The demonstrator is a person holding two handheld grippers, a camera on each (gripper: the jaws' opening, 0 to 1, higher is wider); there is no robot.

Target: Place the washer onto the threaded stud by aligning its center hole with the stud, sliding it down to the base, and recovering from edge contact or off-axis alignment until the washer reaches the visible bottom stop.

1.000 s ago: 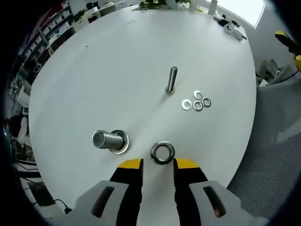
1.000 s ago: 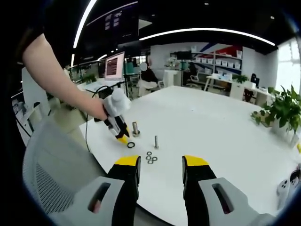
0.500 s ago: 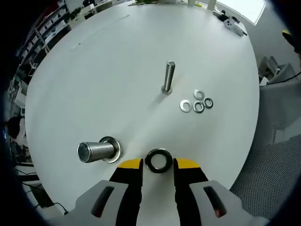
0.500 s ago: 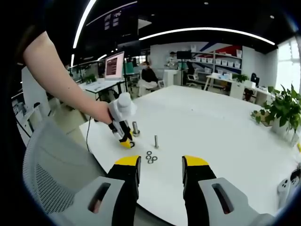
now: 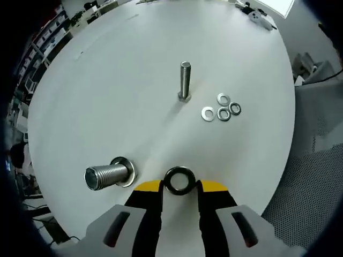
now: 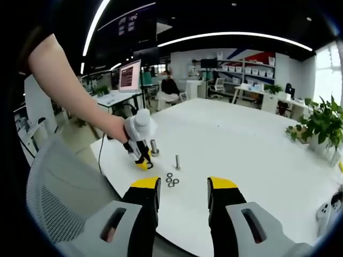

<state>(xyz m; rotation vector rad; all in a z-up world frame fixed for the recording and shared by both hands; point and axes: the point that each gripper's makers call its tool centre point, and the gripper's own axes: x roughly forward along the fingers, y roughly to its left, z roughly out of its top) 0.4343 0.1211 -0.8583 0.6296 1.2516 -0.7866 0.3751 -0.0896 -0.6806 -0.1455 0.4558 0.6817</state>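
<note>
White round table (image 5: 107, 80) carries a thick threaded stud (image 5: 107, 175), a slim bolt (image 5: 184, 81) and four small washers (image 5: 221, 111). Left gripper (image 5: 180, 187) brackets the large washer (image 5: 179, 180), jaws seemingly not yet touching it; right gripper (image 6: 182, 187) hangs parted, empty.

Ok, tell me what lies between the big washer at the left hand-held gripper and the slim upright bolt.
Nothing: in the left gripper view the white table is bare between the large washer and the slim bolt. Four small washers lie off to one side.

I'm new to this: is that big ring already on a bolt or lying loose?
Loose. The large washer lies flat on the table, between the left gripper's open jaws, apart from both studs.
</note>
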